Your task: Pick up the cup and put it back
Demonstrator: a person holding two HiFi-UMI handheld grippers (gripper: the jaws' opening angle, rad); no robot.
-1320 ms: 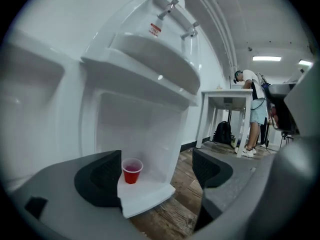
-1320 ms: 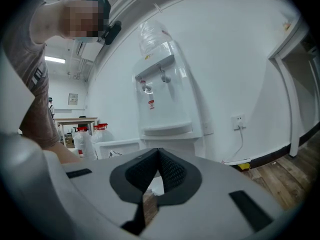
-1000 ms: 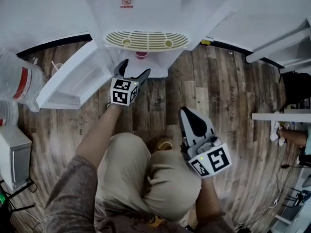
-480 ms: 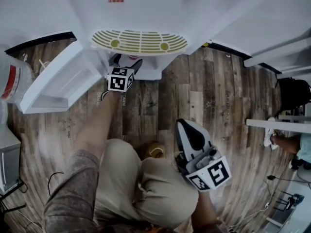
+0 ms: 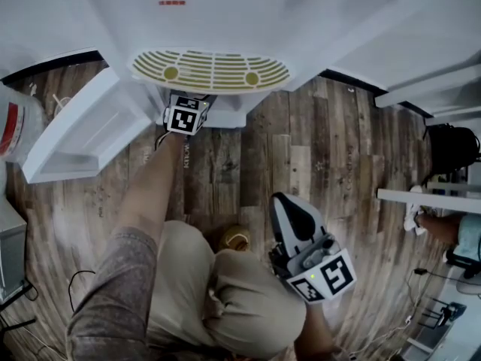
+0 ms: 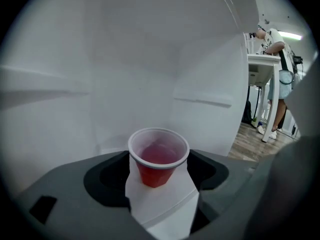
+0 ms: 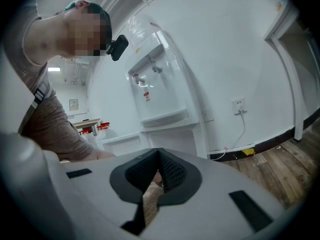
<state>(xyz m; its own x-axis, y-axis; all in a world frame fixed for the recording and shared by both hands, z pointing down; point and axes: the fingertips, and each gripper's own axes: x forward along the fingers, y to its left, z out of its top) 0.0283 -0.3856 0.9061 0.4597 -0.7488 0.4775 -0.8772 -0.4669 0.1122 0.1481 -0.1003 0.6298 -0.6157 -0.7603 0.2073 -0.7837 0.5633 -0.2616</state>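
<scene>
A red cup (image 6: 158,156) with a white rim stands upright on the white floor of the dispenser's lower cabinet. In the left gripper view it sits between the two dark jaws of my left gripper (image 6: 159,178). These jaws have just been closing, the rim is still round, and I see no pad pressing on it. In the head view the left gripper (image 5: 189,102) reaches under the drip tray, which hides its tips and the cup. My right gripper (image 5: 289,201) hangs over my knee, its jaws together at the tips (image 7: 157,156), empty.
The white water dispenser has a yellow-slotted drip tray (image 5: 210,70) overhanging the cabinet, whose door (image 5: 79,138) stands open to the left. A large water bottle (image 5: 9,122) lies at the far left. A white table (image 5: 428,195) and a person (image 6: 277,49) are at the right.
My left gripper has gone forward and down, under the drip tray into the cabinet; the cup, seen ahead of it before, is now hidden in the head view. The right gripper has stayed put.
</scene>
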